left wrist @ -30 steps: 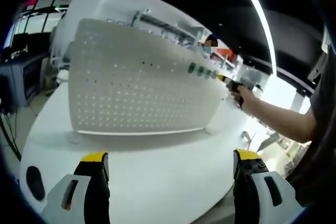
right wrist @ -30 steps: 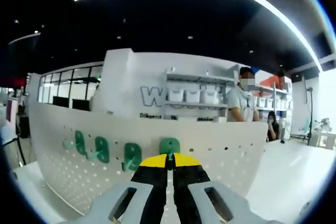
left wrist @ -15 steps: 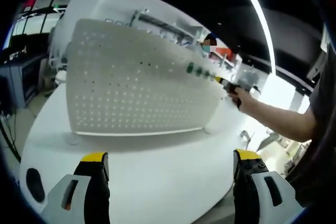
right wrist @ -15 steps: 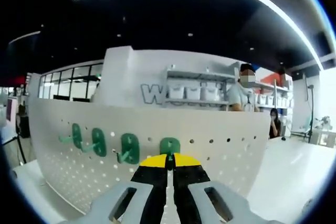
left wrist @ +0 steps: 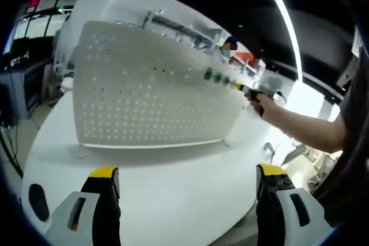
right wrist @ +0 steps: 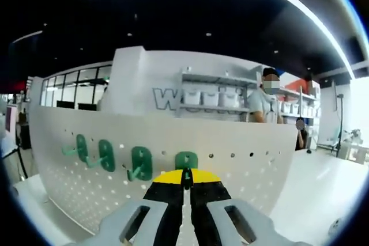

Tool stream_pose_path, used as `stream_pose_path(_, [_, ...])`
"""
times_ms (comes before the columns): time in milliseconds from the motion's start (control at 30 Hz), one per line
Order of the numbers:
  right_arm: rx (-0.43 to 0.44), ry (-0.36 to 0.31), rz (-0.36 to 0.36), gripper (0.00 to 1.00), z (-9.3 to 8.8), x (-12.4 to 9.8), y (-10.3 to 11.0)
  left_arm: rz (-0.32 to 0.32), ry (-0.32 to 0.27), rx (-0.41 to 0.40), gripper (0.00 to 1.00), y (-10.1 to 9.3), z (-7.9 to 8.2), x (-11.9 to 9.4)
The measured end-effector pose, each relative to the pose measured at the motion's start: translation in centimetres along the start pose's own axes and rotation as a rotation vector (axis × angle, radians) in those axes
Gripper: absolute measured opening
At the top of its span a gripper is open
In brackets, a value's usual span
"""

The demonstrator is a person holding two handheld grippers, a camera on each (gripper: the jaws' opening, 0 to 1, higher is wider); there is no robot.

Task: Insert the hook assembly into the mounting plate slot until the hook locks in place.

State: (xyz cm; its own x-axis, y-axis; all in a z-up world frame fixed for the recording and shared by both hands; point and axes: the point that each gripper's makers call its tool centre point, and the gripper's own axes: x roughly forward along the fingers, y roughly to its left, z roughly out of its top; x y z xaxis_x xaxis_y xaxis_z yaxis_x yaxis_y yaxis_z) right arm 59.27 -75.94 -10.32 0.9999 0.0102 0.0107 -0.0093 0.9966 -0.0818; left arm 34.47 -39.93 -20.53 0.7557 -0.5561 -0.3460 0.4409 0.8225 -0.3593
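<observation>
Left gripper view: the left gripper hangs low over a white round table, its two yellow-tipped jaws spread wide apart with nothing between them. Beyond it a white perforated mounting plate stands upright on the table. Toward the plate's upper right edge a row of small green hooks sits on its face. At the right end of that row the right gripper, held by a person's hand with the forearm reaching in from the right, meets the plate.

Right gripper view: the right gripper points at the near face of the mounting plate. Its yellow-tipped jaws are pressed together, with only a thin dark seam between them, and they pinch the lower part of a green hook assembly, whose rounded top shows just above the jaw tips, against the plate. Whether the hook assembly is seated in a slot cannot be told. To its left three more green hooks sit in a row on the plate, their prongs pointing out and leftward. Behind the plate stand a white wall with shelving holding white bins, and a person at the far right.
</observation>
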Motion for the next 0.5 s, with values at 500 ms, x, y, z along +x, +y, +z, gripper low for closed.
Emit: stream_pose_path(500, [-0.01, 0.021, -0.017, 0.04, 0.9, 0.4, -1.2, 0.02, -0.024, -0.006, 1.0, 0.5, 0.1, -1.3])
